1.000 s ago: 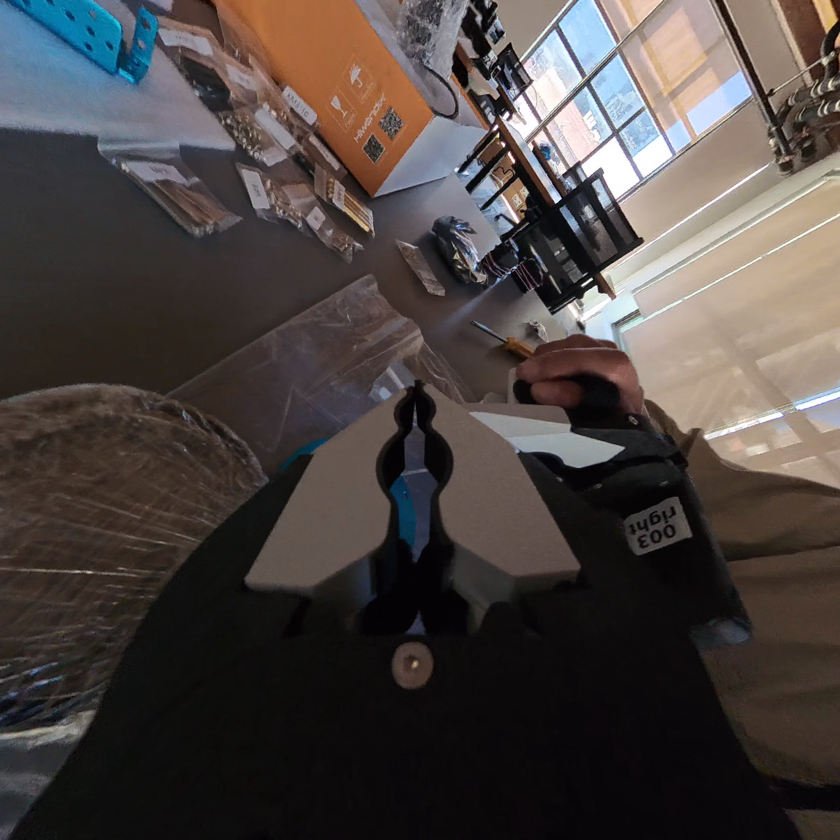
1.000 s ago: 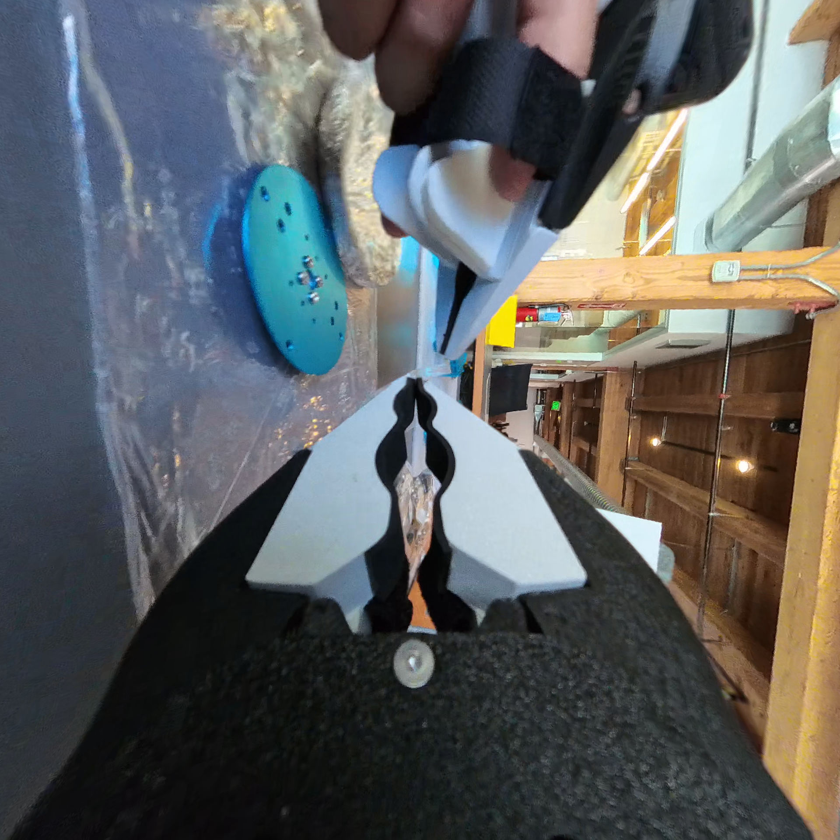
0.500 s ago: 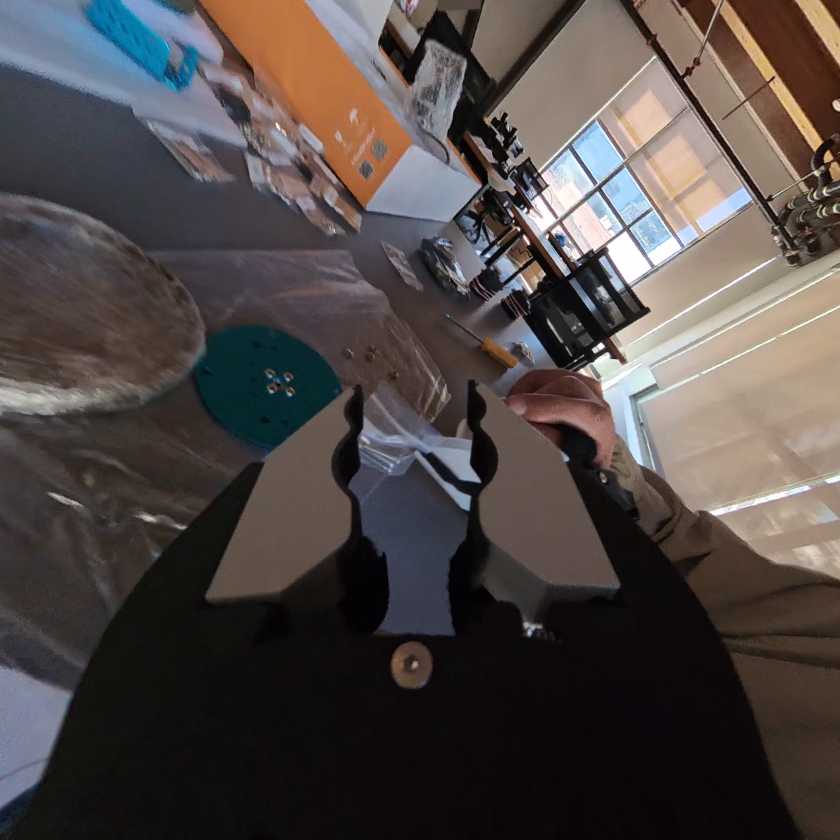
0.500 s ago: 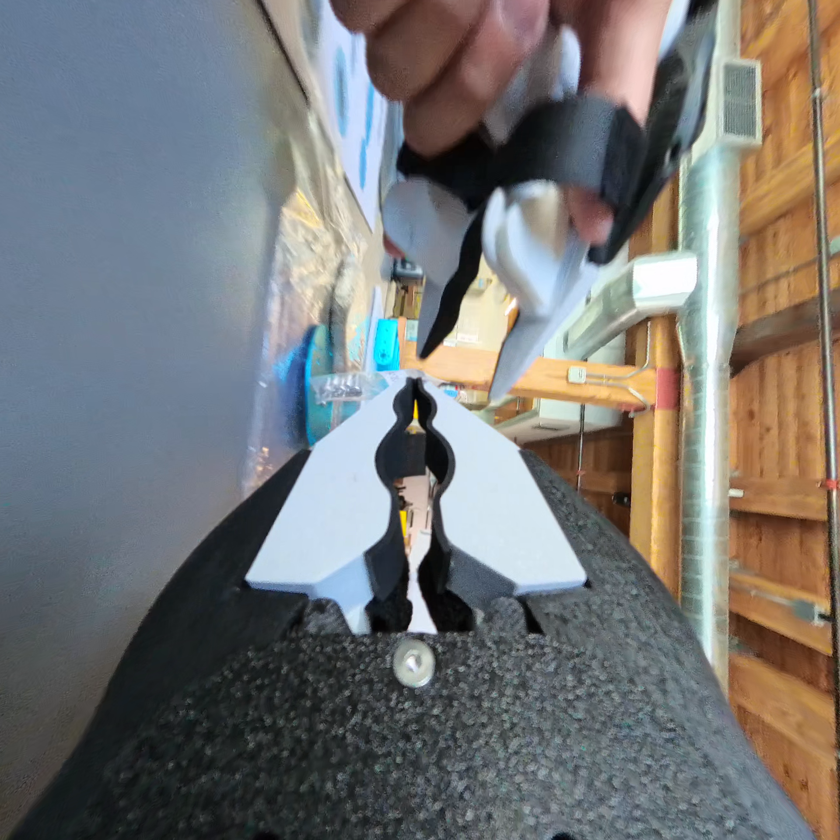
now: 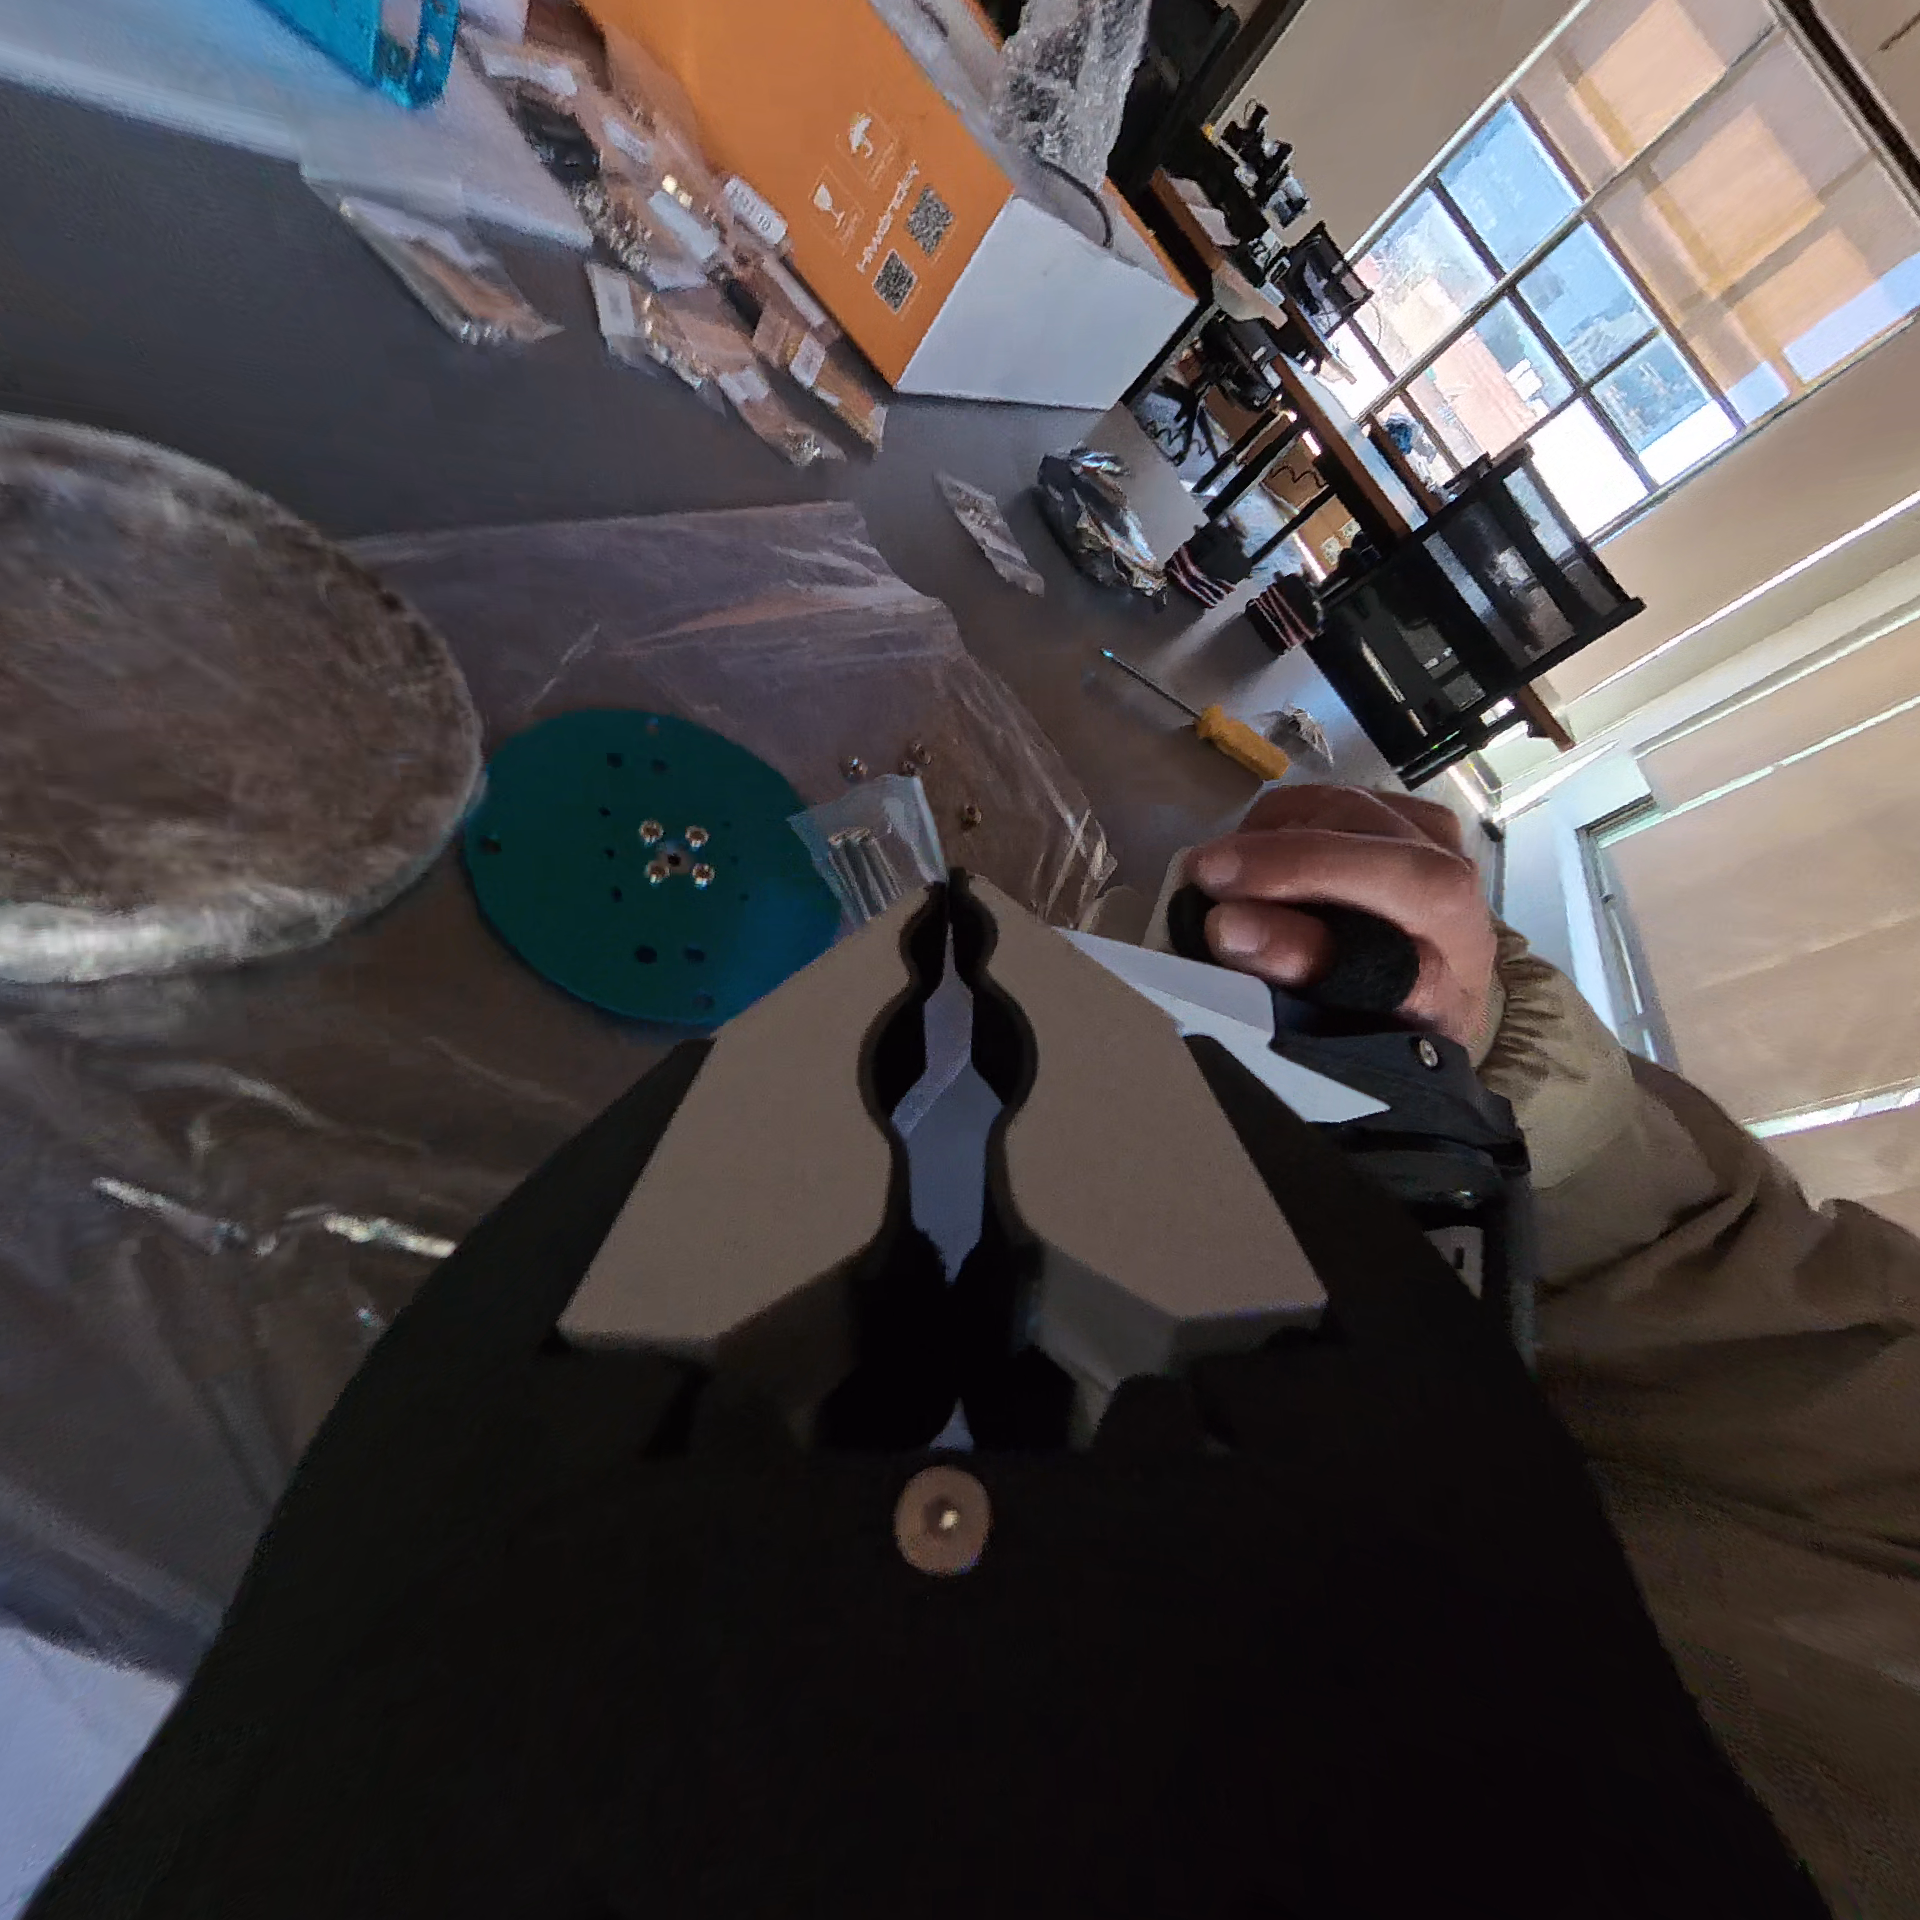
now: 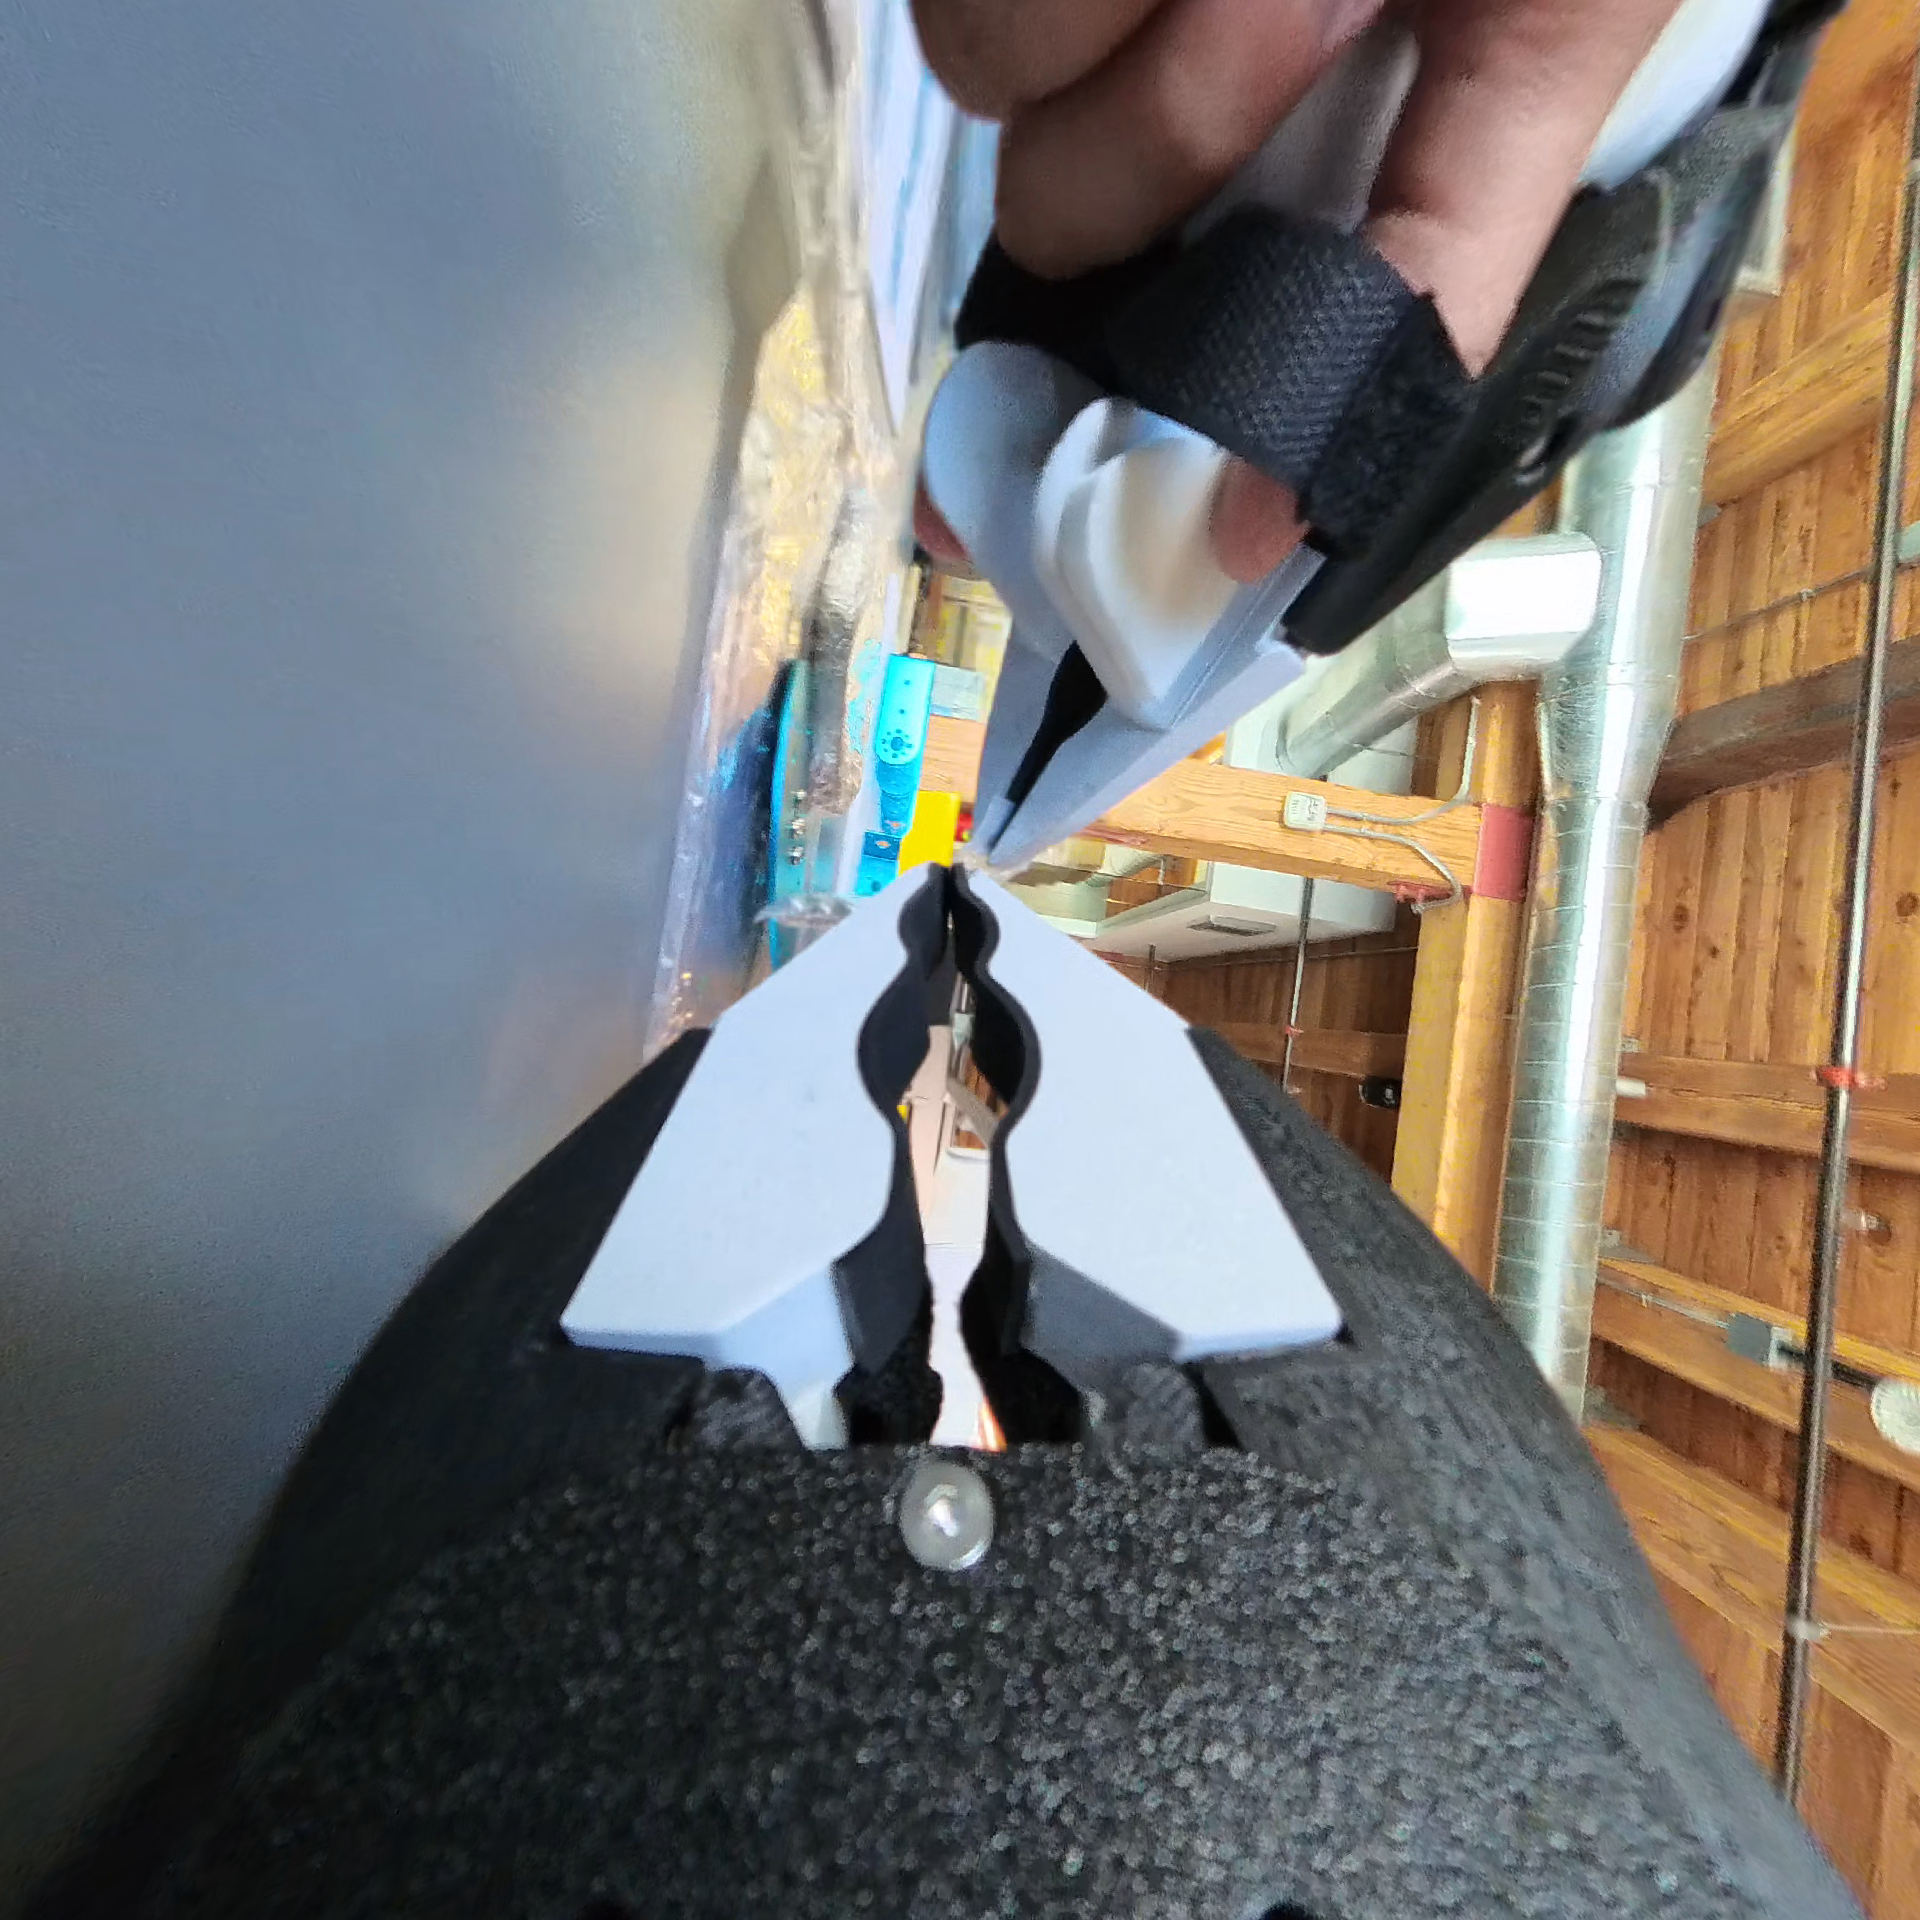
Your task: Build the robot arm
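Observation:
My left gripper [image 5: 951, 888] is shut, its tips pinching the edge of a small clear bag of screws [image 5: 878, 842]. My right gripper [image 6: 951, 883] is shut on the same bag [image 6: 805, 912] from the opposite side. Its white fingers [image 5: 1195, 987] reach in from the right, held by a hand [image 5: 1340, 894]. In the right wrist view the left gripper [image 6: 987, 847] comes down from above, tip to tip with mine. A teal round plate with holes [image 5: 623, 862] lies flat just beyond the bag, on a large clear plastic sheet [image 5: 707, 623]. It shows edge-on in the right wrist view [image 6: 779, 790].
A round bubble-wrapped bundle [image 5: 187, 707] lies left of the plate. Loose nuts [image 5: 914, 753] sit on the sheet. Farther off on the dark table [image 5: 208, 312] are several small parts bags [image 5: 727, 343], an orange box [image 5: 831, 156], a blue bracket [image 5: 405, 52] and a screwdriver [image 5: 1236, 732]. Both grippers' tips are close together, under 4 cm apart.
The left gripper was open half a second ago and has shut on the small bag's edge. The right gripper stayed shut while both views shifted.

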`<state>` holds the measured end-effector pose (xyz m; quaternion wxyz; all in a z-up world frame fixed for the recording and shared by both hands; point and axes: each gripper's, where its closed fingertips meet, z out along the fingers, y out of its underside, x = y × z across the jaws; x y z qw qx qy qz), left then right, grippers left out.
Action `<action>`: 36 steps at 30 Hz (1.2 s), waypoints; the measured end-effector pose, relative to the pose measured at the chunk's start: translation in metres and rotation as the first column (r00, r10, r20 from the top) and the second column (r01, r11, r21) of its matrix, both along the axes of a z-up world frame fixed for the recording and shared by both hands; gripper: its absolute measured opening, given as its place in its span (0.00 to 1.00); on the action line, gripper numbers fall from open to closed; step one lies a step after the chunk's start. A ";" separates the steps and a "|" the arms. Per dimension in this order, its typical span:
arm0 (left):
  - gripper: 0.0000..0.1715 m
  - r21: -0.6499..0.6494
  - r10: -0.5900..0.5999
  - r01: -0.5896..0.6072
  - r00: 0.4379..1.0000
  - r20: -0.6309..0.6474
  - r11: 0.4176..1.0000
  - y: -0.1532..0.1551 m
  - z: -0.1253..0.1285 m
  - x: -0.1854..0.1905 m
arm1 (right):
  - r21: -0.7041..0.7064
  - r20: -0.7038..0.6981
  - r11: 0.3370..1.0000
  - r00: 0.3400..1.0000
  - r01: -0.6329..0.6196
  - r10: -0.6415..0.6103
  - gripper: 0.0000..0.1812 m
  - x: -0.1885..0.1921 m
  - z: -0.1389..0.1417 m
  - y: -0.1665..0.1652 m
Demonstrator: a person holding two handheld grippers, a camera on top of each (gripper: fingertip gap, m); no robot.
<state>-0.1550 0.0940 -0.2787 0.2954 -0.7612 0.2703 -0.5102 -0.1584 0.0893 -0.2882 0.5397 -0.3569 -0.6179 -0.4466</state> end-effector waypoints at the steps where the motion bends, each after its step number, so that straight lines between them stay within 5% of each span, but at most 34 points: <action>1: 0.00 0.033 -0.009 0.009 1.000 0.008 0.999 0.001 0.005 0.002 | 0.010 -0.056 1.000 0.998 0.006 -0.005 0.00 0.002 0.005 0.002; 3: 0.00 0.052 -0.030 0.029 0.999 0.026 0.998 0.005 0.013 0.006 | -0.071 -0.226 0.997 0.974 -0.001 -0.015 0.00 0.008 0.012 0.005; 5: 0.00 0.070 -0.031 0.027 0.998 0.051 0.997 0.015 0.025 0.009 | -0.317 -0.453 0.944 0.889 -0.097 -0.060 0.08 0.010 0.016 0.004; 7: 0.00 0.095 -0.053 0.045 0.995 0.084 0.994 0.027 0.042 0.012 | -0.538 -0.643 0.796 0.746 -0.277 -0.174 0.20 0.010 0.027 0.001; 9: 0.00 0.094 -0.075 0.067 0.994 0.077 0.993 0.041 0.050 0.015 | -0.607 -0.740 0.685 0.600 -0.403 -0.303 0.23 0.023 0.052 0.014; 12: 0.00 0.073 -0.153 0.145 0.980 0.126 0.987 0.056 0.061 0.029 | -0.633 -0.774 0.465 0.483 -0.619 -0.410 0.19 0.033 0.077 0.031; 15: 0.00 0.036 -0.201 0.197 0.966 0.164 0.980 0.069 0.061 0.046 | -0.661 -0.694 0.198 0.489 -0.724 -0.529 0.21 0.038 0.070 0.049; 17: 0.00 0.018 -0.200 0.200 0.961 0.193 0.980 0.077 0.057 0.054 | -0.621 -0.675 0.100 0.466 -0.777 -0.572 0.23 0.041 0.066 0.061; 24: 0.00 -0.142 -0.109 0.162 0.940 0.323 0.977 0.092 0.041 0.054 | -0.569 -0.662 0.061 0.413 -0.820 -0.625 0.19 0.047 0.042 0.080; 28: 0.00 -0.068 -0.090 0.114 0.955 0.283 0.991 0.092 0.037 0.049 | -0.592 -0.676 0.132 0.401 -0.795 -0.619 0.22 0.046 0.042 0.081; 36: 0.02 -0.009 -0.100 0.106 0.958 0.269 0.994 0.081 0.034 0.046 | -0.584 -0.647 0.069 0.412 -0.809 -0.642 0.21 0.030 0.037 0.073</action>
